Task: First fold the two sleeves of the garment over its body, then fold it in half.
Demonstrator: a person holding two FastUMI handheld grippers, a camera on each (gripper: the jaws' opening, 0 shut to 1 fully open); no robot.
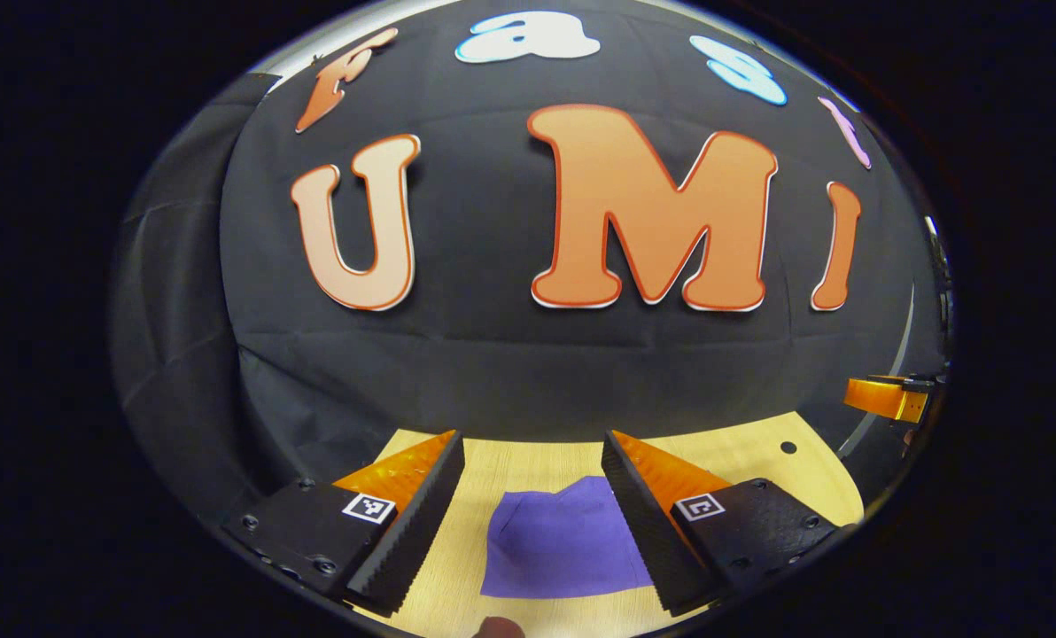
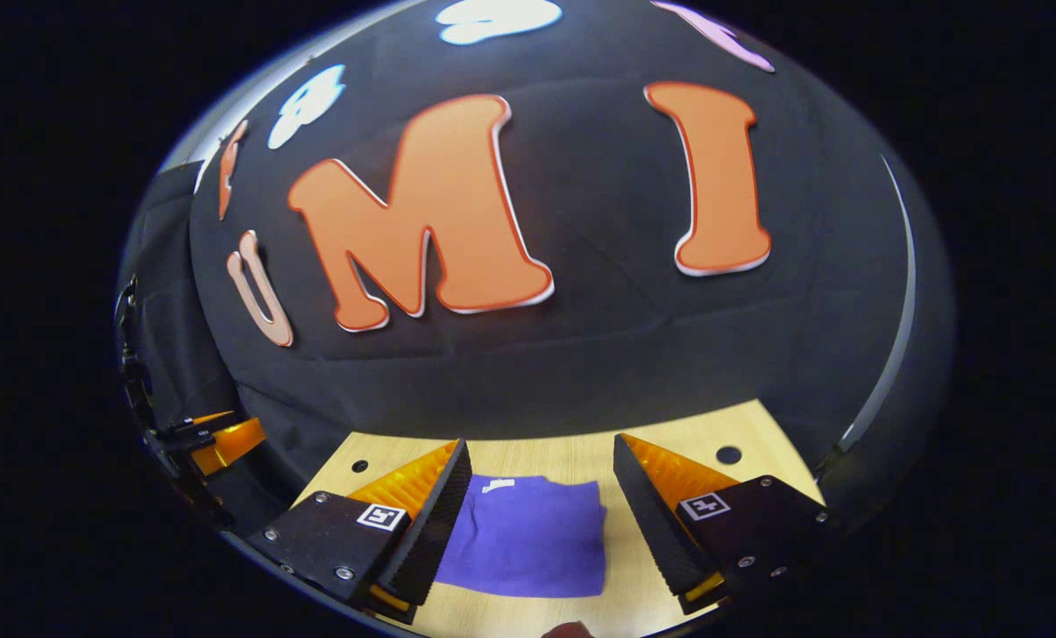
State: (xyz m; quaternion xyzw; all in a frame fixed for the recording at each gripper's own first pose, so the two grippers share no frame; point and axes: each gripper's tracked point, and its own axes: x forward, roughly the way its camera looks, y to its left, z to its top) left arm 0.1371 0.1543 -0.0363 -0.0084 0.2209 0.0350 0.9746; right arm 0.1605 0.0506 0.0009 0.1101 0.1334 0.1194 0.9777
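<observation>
The left gripper (image 1: 532, 523) is hovering with its jaws spread wide, gripping nothing, and the right gripper (image 2: 541, 523) is hanging the same way, wide open and empty. The purple garment (image 1: 563, 545) is lying on the wooden table (image 1: 758, 452) just ahead of and below both, showing between each pair of fingers as a compact, already folded-looking rectangle; in the right gripper view a small white tag (image 2: 497, 485) is sitting near its far edge.

It is looking like thin, soft, light cloth that will be drooping and sliding rather than holding shape, so pinching at a corner or along an edge, through all layers, seems the best hold.

Round holes (image 2: 728, 455) are dotting the tabletop beyond, and the black cloth wall is rising behind. Nothing is standing between the grippers and the cloth.
</observation>
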